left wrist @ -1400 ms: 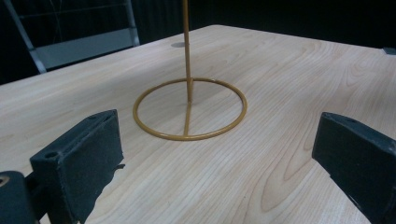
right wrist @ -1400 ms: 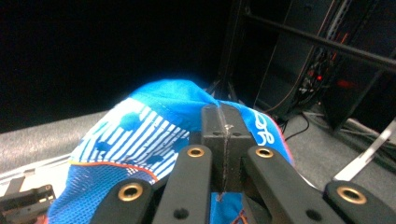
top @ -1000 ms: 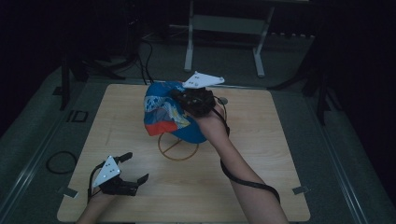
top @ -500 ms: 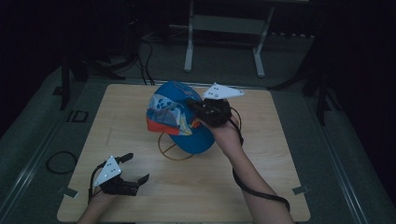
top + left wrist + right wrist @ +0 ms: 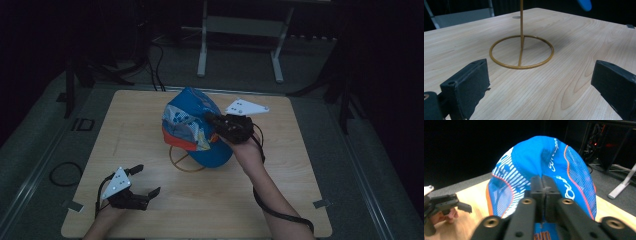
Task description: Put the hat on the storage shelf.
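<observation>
Item: blue cap (image 5: 192,127) with orange trim and mesh panels, sat over the top of the gold wire stand (image 5: 186,159) near the centre of the tabletop (image 5: 300,190). Ring base of the stand lay flat on the wood, its upright rod rising into the cap.

Right gripper (image 5: 212,119): you held it at the cap's 3 o'clock side, its fingers (image 5: 537,192) clenched together on a fold of the blue fabric; they had just begun to ease apart, cloth between them.

Left gripper (image 5: 146,181): you rested it at 7 o'clock from the stand, well apart from it, fingers (image 5: 466,82) released and spread, nothing between them.

Status, as judged: hanging largely done, cap appeared draped on the stand. Left to you: let go of the fabric, withdraw, confirm the cap sat without slipping
</observation>
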`<state>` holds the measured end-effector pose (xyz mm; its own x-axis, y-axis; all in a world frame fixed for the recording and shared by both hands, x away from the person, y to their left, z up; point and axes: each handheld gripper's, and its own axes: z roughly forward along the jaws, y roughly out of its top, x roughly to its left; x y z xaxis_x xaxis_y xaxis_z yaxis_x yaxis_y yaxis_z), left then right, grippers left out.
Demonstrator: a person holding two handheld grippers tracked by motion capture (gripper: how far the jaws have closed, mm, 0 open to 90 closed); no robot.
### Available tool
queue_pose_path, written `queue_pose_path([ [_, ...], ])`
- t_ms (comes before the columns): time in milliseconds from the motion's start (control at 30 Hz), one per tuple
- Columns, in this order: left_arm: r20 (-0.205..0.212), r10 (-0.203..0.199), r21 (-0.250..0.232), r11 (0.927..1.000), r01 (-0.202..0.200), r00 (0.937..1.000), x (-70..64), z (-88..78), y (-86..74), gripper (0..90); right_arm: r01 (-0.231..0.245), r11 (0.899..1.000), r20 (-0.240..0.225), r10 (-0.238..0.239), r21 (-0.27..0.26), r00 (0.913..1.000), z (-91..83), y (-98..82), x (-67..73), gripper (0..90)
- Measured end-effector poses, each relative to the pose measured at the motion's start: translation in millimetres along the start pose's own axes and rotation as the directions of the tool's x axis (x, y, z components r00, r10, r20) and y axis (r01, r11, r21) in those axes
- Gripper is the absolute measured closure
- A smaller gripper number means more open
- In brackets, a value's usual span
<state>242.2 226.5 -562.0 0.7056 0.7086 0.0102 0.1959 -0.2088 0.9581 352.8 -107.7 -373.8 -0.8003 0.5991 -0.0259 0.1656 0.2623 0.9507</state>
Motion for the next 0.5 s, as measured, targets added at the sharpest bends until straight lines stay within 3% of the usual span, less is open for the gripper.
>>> queue_pose_path([
  [67, 0.000, -0.002, 0.001, 1.0000, 0.002, 1.0000, 0.2, 0.0, -0.2, 2.1, -0.009, 1.000, 0.005, 0.009, -0.013, 0.9999, -0.9, -0.1, -1.3, 75.9],
  [200, 0.003, 0.000, 0.004, 1.0000, 0.000, 1.0000, 0.2, 0.4, -0.4, 2.1, -0.008, 1.000, 0.014, 0.008, -0.001, 0.9999, 0.1, -0.2, -3.3, 74.3],
  [500, 0.011, -0.003, 0.005, 1.0000, 0.003, 0.9999, -0.6, 1.4, -1.0, 2.1, -0.008, 1.000, -0.014, 0.008, 0.014, 0.9999, 1.6, -2.8, -0.2, 65.7],
])
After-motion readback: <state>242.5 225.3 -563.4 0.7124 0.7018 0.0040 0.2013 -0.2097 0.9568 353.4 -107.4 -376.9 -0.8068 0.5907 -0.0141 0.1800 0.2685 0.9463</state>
